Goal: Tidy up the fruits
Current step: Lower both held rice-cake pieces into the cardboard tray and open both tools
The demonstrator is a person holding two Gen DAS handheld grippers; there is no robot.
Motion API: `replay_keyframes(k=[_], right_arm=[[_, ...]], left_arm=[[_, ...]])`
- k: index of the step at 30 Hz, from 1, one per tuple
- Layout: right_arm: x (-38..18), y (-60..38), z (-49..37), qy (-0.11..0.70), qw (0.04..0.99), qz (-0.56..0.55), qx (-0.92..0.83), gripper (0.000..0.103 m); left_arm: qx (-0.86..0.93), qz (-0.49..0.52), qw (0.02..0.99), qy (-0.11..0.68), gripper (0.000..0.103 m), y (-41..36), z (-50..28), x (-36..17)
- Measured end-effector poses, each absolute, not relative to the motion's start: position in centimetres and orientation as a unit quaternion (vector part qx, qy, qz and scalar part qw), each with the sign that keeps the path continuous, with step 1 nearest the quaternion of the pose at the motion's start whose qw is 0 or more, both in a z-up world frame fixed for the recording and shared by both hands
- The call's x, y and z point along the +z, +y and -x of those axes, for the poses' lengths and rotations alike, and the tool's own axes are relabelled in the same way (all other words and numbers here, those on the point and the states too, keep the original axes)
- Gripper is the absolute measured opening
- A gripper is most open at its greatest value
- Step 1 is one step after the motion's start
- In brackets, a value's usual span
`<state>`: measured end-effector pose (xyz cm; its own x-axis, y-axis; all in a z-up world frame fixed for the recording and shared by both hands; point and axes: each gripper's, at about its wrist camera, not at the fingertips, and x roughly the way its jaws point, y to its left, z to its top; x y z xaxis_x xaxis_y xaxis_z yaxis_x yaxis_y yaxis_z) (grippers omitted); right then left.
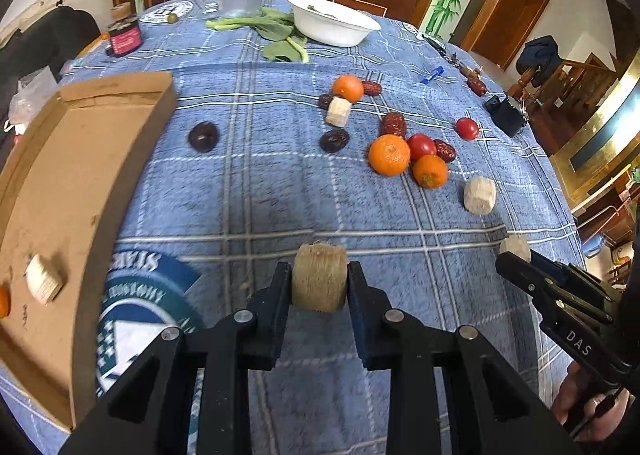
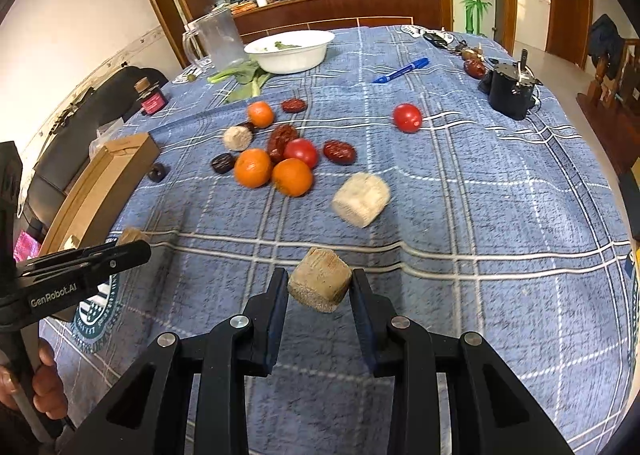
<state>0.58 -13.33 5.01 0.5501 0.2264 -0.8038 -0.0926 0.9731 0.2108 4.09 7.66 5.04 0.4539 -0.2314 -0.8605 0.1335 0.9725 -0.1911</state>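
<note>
Gripping pale, fibrous cut chunk [image 1: 319,277] between left gripper [image 1: 319,279]

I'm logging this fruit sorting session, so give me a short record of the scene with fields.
left tongs: shut on a beige chunk
right tongs: shut on a second beige chunk
cardboard tray: left of the cloth, holds one beige piece
loose on blue plaid cloth: three oranges, two tomatoes, dates, two beige chunks

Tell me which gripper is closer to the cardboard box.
Left. The left gripper, shut on a tan block, is just beside the cardboard box. The right gripper, also holding a block, is farther out over the blue cloth, beyond the left one.
</note>
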Motion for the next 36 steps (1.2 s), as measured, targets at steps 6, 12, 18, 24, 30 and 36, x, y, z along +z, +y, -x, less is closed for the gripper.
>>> replay_keyframes(k=[6,12,18,24,30,36], right_arm=[[5.8,-10.1,-0.1,0.46,0.879,-0.059,0.11,0.034],[6.9,-5.8,-0.6,0.453,0.88,-0.04,0.139,0.034],[7.8,-0.6,-1.8,0.45,0.875,-0.02,0.178,0.034],[8.7,4.8,-4.2,0.451,0.864,-0.018,0.221,0.034],[9.2,10.6,-6.8,0.447,0.858,-0.005,0.254,0.034],[7.6,16.2,-8.9,0.46,0.842,0.009,0.281,0.035]], left_arm=[[-0.089,0.06,0.86,0.499,0.027,10.9,-2.7,6.1],[-0.064,0.081,0.869,0.484,0.027,15.4,-1.8,7.2],[-0.025,0.098,0.878,0.469,0.027,20.8,-1.4,8.1],[0.017,0.115,0.876,0.467,0.027,26.4,-1.7,8.0],[0.058,0.12,0.872,0.47,0.027,31.2,-2.8,7.2],[0.084,0.125,0.864,0.48,0.027,34.5,-4.8,6.0]])
